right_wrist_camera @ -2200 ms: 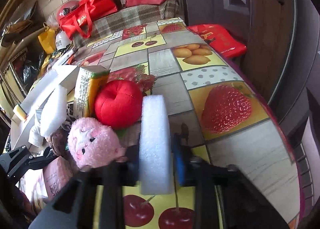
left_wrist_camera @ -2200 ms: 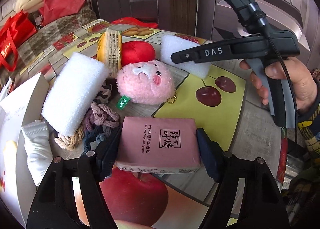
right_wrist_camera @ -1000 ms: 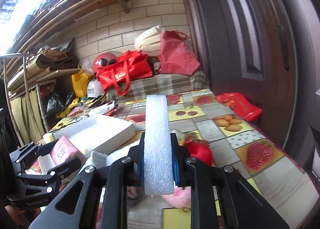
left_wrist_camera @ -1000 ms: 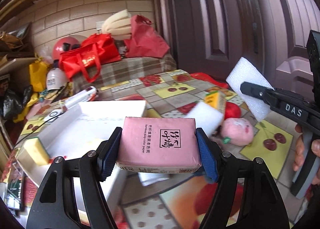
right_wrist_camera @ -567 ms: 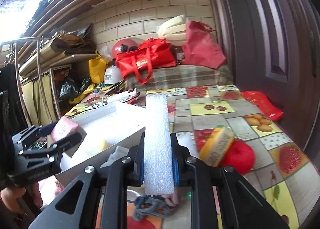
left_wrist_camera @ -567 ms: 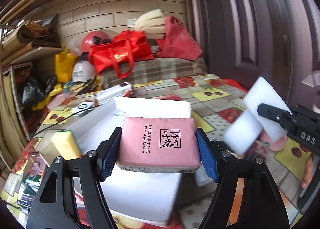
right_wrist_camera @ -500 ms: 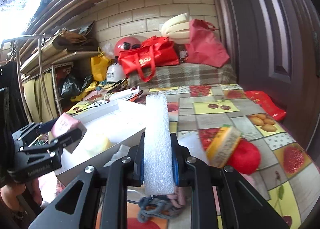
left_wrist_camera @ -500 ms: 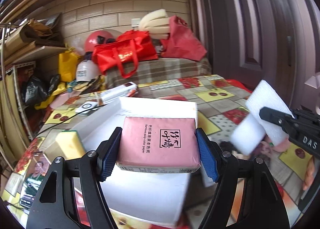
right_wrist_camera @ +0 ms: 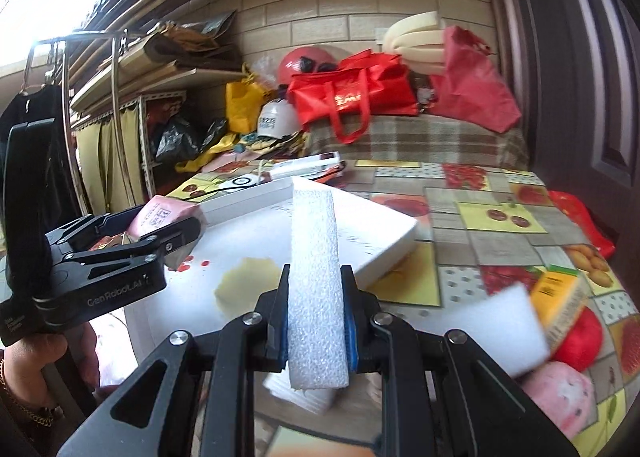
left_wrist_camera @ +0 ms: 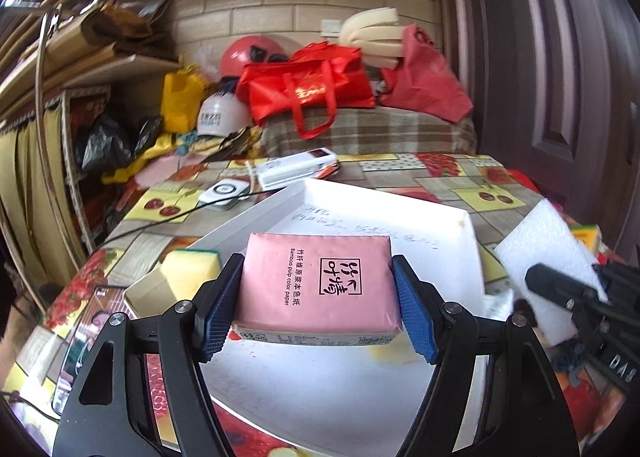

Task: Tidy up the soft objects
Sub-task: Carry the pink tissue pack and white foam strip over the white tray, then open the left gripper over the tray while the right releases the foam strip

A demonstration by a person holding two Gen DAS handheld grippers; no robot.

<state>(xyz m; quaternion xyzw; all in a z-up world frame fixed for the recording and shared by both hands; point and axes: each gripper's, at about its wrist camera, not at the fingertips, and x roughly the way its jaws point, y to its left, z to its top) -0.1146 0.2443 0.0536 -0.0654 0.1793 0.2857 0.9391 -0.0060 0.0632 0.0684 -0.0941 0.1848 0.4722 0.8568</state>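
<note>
The pink tissue pack (left_wrist_camera: pixel 318 281) sits squeezed between the two blue pads of the left gripper (left_wrist_camera: pixel 318 311). The jaws are partly open, just as wide as the pack, and they press on both its sides. The pack hangs in the air over the white box (left_wrist_camera: pixel 400 217), above the near part of it.

A little over two seconds ago this pack lay flat on the table, down among the other soft toys, with the jaws already around it. One second ago it was up in the air with the box only part way under it. Now the box fills most of the space below and behind the pack.

A yellow sponge (left_wrist_camera: pixel 188 271) lies in the left corner of the box, just beside the left pad.

The white foam strip (right_wrist_camera: pixel 316 289) stands upright in the right gripper (right_wrist_camera: pixel 316 331). Those jaws are closed tight on it, squeezing its lower part. Two seconds ago the strip stood on the table by the red plush apple (right_wrist_camera: pixel 580 337) and the pink fluffy toy (right_wrist_camera: pixel 560 397). Now it is lifted, and the toys are low on the right side. The box is behind the strip, with a pale yellow sponge (right_wrist_camera: pixel 248 285) inside it.

A bigger white foam block (right_wrist_camera: pixel 504 325) lies on the fruit-print tablecloth (right_wrist_camera: pixel 500 217) beside the toys, blurred.
</note>
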